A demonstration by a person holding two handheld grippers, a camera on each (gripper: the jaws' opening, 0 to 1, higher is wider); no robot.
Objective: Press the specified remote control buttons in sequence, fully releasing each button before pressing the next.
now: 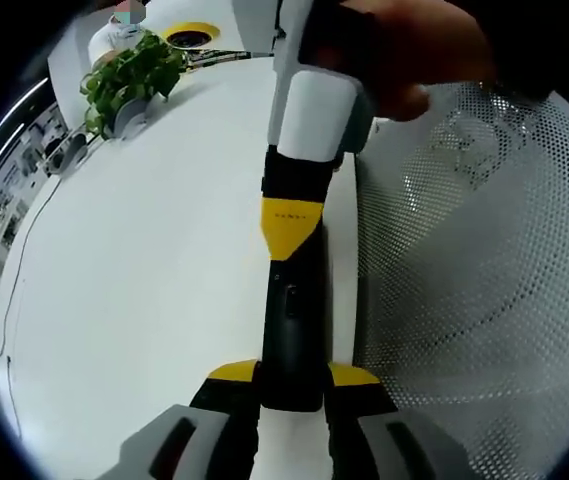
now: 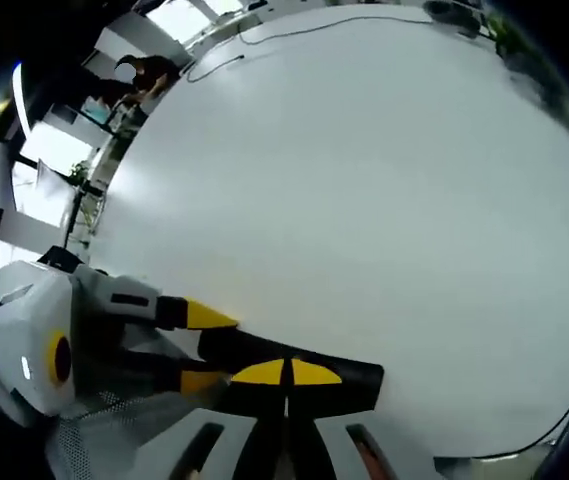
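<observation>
A long black remote control (image 1: 293,330) lies along the white table (image 1: 144,300), its near end clamped between the yellow-tipped jaws of my left gripper (image 1: 294,385). From the top, held by a hand, my right gripper (image 1: 290,225) comes down with its jaws together, and its yellow tip sits on the remote's far half. In the right gripper view the shut right gripper (image 2: 286,372) covers the middle of the remote control (image 2: 356,378). My left gripper (image 2: 204,348) grips the remote from the left. The buttons are hidden.
A white perforated mesh surface (image 1: 484,280) lies close along the remote's right side. A potted green plant (image 1: 129,80) stands at the table's far left, and a thin cable (image 1: 24,250) runs along the left edge. A person (image 2: 144,72) sits beyond the table.
</observation>
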